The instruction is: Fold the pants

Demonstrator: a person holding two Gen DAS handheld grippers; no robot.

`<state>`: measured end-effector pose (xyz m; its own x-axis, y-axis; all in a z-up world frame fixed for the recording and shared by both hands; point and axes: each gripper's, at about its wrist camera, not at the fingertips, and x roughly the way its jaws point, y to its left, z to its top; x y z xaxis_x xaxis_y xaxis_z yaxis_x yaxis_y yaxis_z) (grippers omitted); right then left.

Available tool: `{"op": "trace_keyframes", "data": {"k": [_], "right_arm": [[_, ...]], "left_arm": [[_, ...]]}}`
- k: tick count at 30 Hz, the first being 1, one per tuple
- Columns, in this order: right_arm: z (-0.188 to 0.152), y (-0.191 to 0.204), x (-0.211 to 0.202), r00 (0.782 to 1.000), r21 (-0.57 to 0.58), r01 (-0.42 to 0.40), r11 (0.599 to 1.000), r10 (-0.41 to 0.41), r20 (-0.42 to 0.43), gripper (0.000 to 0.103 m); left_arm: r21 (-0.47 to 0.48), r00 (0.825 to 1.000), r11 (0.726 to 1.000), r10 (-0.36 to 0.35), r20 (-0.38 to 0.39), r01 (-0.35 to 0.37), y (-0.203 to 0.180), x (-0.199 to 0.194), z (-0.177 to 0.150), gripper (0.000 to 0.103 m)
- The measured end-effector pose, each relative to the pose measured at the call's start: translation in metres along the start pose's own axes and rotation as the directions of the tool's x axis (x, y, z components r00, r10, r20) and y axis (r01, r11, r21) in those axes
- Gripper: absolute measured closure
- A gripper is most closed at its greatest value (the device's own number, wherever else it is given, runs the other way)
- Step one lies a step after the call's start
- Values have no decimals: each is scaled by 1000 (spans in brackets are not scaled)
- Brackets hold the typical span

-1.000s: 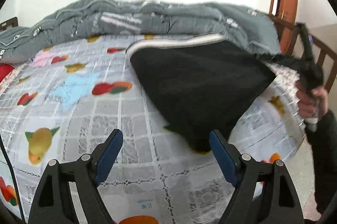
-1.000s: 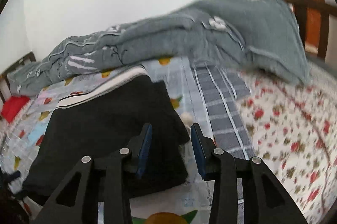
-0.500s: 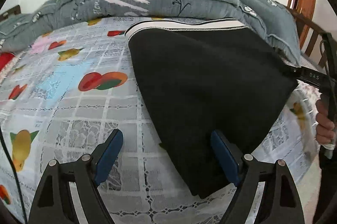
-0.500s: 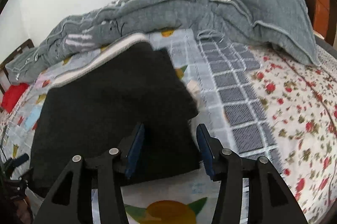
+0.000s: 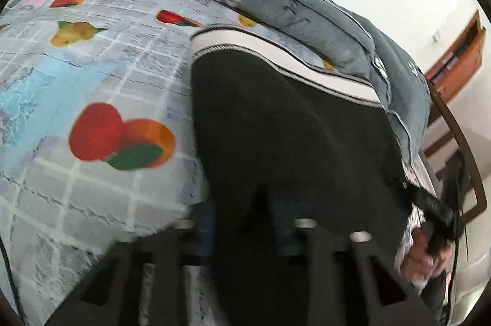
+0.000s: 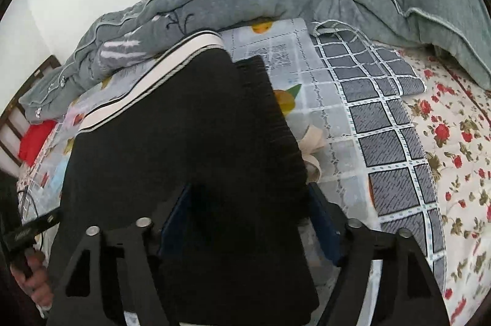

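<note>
Left gripper (image 5: 245,230): jaws closing on the near hem of the black pants (image 5: 291,141), spread flat on the bed (image 5: 92,65). Right gripper (image 6: 248,221): jaws opening, cloth between them. Risk judged: only one layer is pinched, so the fold is skewed.

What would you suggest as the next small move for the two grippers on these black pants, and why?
Probably let the right gripper finish settling over the near edge of the black pants and close. Its jaws are opening with the fabric between them but not pinched, while the left gripper is closing on the other near corner. Both corners need holding before folding toward the white waistband.
</note>
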<state>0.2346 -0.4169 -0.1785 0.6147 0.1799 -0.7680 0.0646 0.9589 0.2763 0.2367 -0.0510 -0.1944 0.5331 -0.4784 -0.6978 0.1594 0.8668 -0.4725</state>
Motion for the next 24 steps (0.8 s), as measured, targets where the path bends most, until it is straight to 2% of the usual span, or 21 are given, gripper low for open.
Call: {"op": "trace_keyframes", "data": {"k": [2,8,15,19,21,23,24], "right_arm": [[-4,6,-5,1000,8,-11,1000,11,-5,38],[-25,43,-17,998,0,-65,998,65,-12,40],[-55,120,-13,985,-57,-168,984,166,-39,41],[-67,158,-17,984,-131,-178,975,172,-52,41],[-67,162,-22,986,-152,-163,975,158,-45,41],[-64,160,-30,988,-160,-156,975,152,-36,42],[-62,157,-35,989,-156,-148,977,146,-27,42]], "left_arm": [[30,999,999,38,29,-39,2,-10,4,90],[81,991,990,112,80,-119,33,-55,9,91],[68,958,962,255,129,-266,94,-109,13,90],[28,947,953,294,128,-300,120,-118,19,88],[26,940,946,316,129,-322,122,-119,18,87],[38,924,930,359,135,-367,119,-119,16,86],[43,925,930,358,131,-366,119,-121,14,86]]}}
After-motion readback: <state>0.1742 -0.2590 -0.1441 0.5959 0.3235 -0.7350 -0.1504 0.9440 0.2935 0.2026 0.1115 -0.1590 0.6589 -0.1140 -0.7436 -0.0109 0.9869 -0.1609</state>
